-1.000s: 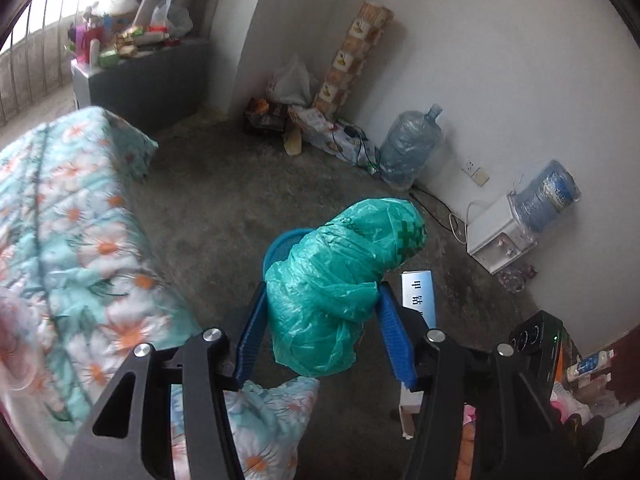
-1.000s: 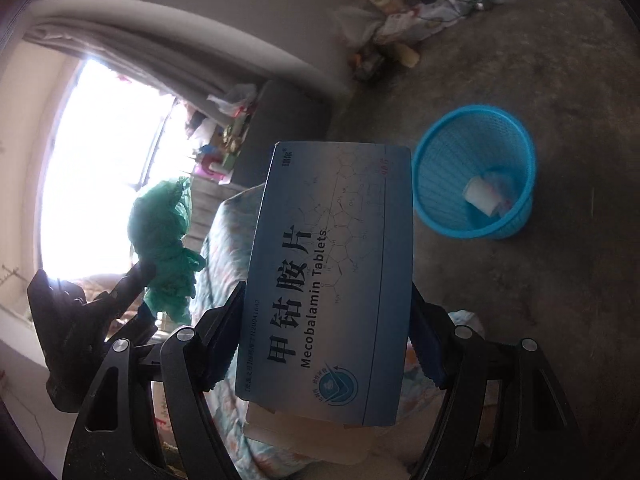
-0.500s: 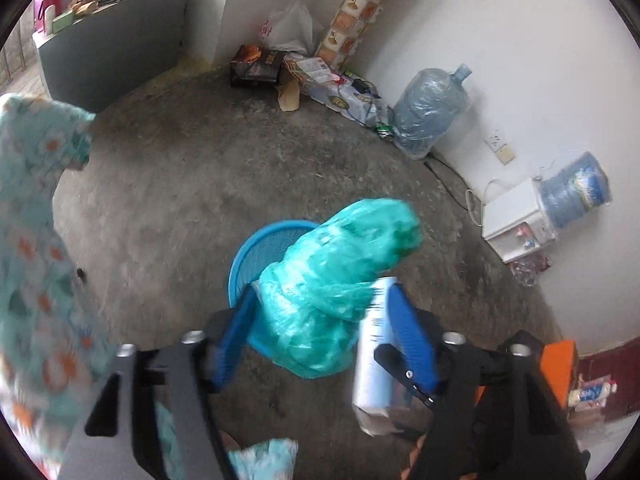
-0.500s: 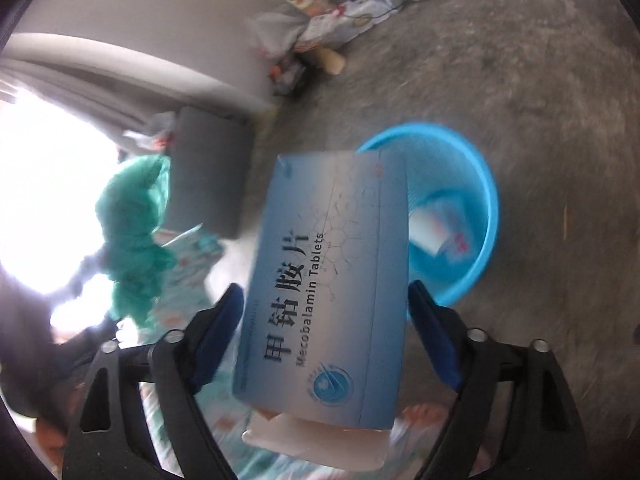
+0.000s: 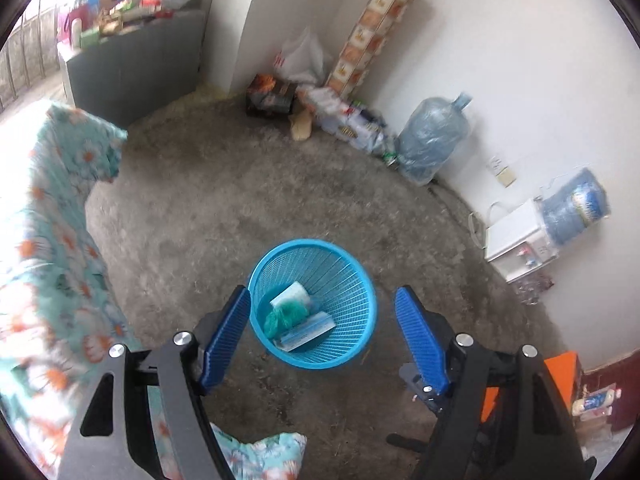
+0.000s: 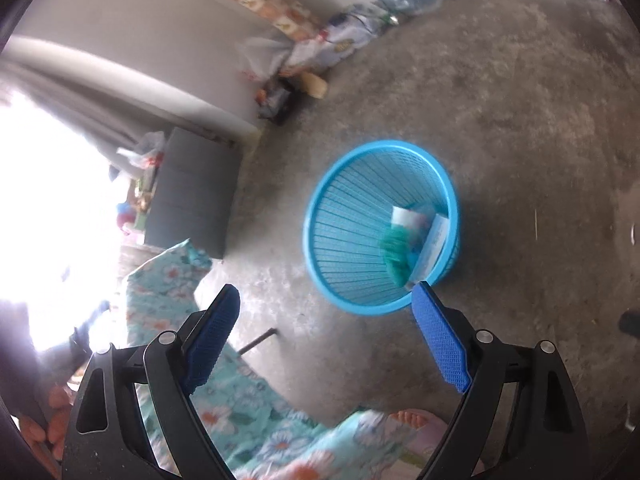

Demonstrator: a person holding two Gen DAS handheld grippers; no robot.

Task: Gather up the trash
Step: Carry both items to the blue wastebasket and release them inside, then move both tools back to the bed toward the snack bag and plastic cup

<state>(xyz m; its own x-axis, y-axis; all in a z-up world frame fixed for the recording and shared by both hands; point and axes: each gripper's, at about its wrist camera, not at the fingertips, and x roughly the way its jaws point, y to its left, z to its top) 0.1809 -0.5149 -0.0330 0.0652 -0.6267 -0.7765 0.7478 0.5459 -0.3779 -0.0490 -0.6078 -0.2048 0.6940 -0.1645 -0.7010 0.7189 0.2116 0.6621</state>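
A round blue mesh wastebasket (image 5: 348, 280) (image 6: 348, 216) stands on the grey concrete floor. Inside it lie a crumpled green plastic bag (image 5: 285, 316) (image 6: 394, 250), a blue-and-white tablet box (image 5: 308, 331) (image 6: 435, 240) and a small white carton (image 5: 291, 295) (image 6: 408, 216). My left gripper (image 5: 322, 340) hangs open just above the basket, its blue pads (image 5: 226, 340) wide apart with nothing between them. My right gripper (image 6: 332, 338) is open too, above and beside the basket's near rim, and holds nothing.
A bed with a teal floral quilt (image 5: 44, 248) (image 6: 248, 408) lies to the left. Along the wall stand a water jug (image 5: 432, 140), a white dispenser (image 5: 520, 240), a pile of bags and boxes (image 5: 320, 96) and a grey cabinet (image 5: 136, 68).
Both grippers opened and let go: the green bag left the left one, the tablet box left the right one, and both now lie in the basket. Both hands moved nearer the basket.
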